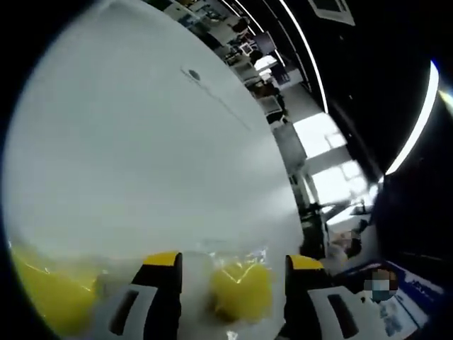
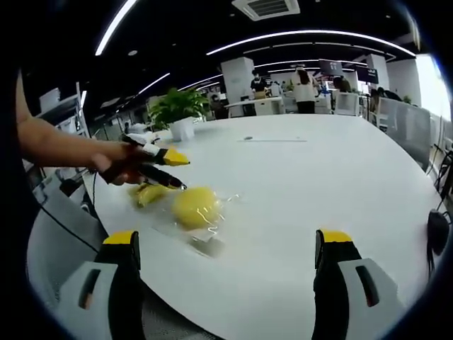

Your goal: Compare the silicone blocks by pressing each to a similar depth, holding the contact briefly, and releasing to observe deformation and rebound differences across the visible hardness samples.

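White round table [image 2: 304, 177] carries the samples. In the right gripper view a yellow silicone block [image 2: 195, 207], rounded and wrapped in clear plastic film [image 2: 212, 237], lies on the near-left part of the table, ahead of and left of centre between the right gripper [image 2: 232, 244] jaws, apart from both; those jaws are spread wide with nothing between them, yellow tips up. Just beyond the block, the left gripper [image 2: 173, 172] comes in from the left, held in a person's hand [image 2: 117, 164], its yellow-tipped jaws apart, one above the other, lower tip near the block's far-left edge; contact unclear. A second yellow piece [image 2: 147, 193] lies under that gripper, partly hidden. In the left gripper view the left gripper [image 1: 233, 280] has its jaws released and parted, the block [image 1: 241, 290] sitting between them, closer to the right-hand jaw, touching or not hard to tell, blurred. Another yellow mass [image 1: 46, 290] at lower left, blurred. Potted plant [image 2: 177, 110] at the table's far left edge, people standing in the office background.
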The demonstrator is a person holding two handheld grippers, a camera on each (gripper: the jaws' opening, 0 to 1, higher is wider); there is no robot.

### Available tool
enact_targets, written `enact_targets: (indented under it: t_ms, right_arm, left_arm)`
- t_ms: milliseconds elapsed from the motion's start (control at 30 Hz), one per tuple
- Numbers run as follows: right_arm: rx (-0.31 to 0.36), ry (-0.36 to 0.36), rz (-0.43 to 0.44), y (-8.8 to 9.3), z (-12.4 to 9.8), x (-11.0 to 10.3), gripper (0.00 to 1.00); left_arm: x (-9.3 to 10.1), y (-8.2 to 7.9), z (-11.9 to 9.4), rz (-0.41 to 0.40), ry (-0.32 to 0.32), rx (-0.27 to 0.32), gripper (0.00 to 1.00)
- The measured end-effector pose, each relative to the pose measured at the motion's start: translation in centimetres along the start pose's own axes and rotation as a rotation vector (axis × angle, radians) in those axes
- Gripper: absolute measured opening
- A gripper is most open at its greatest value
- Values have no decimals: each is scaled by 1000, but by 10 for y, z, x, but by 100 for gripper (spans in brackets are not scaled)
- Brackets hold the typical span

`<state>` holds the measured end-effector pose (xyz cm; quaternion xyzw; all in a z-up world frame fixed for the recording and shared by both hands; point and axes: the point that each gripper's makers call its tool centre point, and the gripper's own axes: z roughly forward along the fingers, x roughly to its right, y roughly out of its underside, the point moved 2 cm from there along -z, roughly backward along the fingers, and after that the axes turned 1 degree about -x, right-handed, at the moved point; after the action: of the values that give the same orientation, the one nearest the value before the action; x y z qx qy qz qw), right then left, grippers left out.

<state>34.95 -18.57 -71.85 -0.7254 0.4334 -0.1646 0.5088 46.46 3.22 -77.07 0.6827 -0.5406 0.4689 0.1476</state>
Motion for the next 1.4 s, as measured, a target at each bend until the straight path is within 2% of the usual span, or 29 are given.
enact_targets:
  t_ms: [133,333,433,700,833,900,1000,1200,1267,1400]
  right_arm:
    - [0,0,2,-1,0,0,96]
    - [-5,-4,1,-1,1,0,96]
    - [-6,-4,1,-1,0,-1,96]
    - [-17,-4,-2,2,-2,-1,96]
    - [-12,-1,0,0,-3,-1,96]
    - [-8,1,2,1,-3,-1,96]
    - [-10,1,9,3,-3,-2,96]
    - [-10,7,25,8,-3,-1,96]
    - [-8,6,28,8,-3,-2,96]
    - [-4,3,21,5,-2,-4,96]
  left_arm:
    - [2,-1,2,-7,6,7,48]
    - [0,1,7,-18,-2,-13,36]
    - [-1,3,10,-42,-3,-33,33]
    - [4,6,19,-40,-19,-43,28]
    - [-2,9,25,9,-61,-48,20]
    - [-5,10,26,0,-72,-50,15]
    - [-6,10,26,10,-77,-45,12]
    - [-5,10,30,43,-60,-43,10]
    - [-4,9,32,77,-56,-36,9]
    - [3,10,33,93,-24,-36,4]
